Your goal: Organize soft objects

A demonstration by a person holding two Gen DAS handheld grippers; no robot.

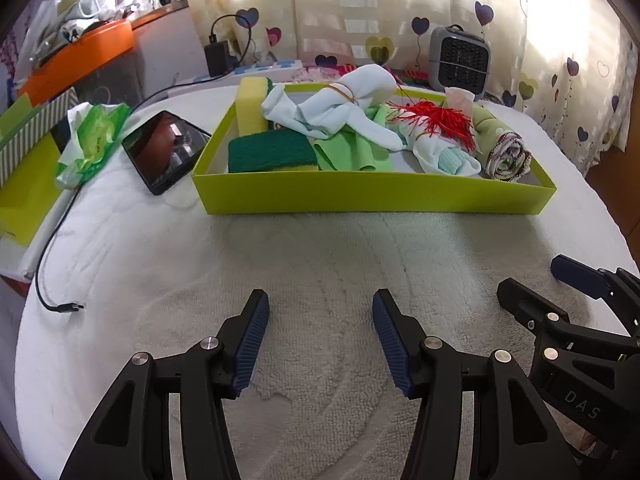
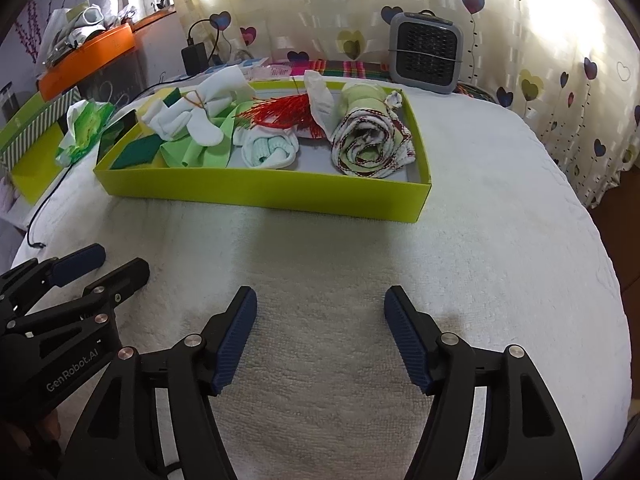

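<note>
Both the left gripper (image 1: 320,344) and right gripper (image 2: 320,338) are matte black linkages with round silver screws and ribbed dark-blue finger pads (image 2: 236,340). One housing bears white "GenRobot.AI" lettering (image 2: 72,376).

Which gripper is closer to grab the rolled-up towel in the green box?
Probably the right gripper: its jaws are open and empty, and the rolled towel sits at the green box's right end, nearer its side.

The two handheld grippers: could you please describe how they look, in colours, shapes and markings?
Both the left gripper and right gripper are matte black linkage frames with triangular cutouts and round silver pivot pins. Each finger carries a ribbed dark-blue pad. White lettering marks the bodies: "GenRobot.AI" on the left one, "DAS" on the right. No cables or sleeves show on them.
</note>
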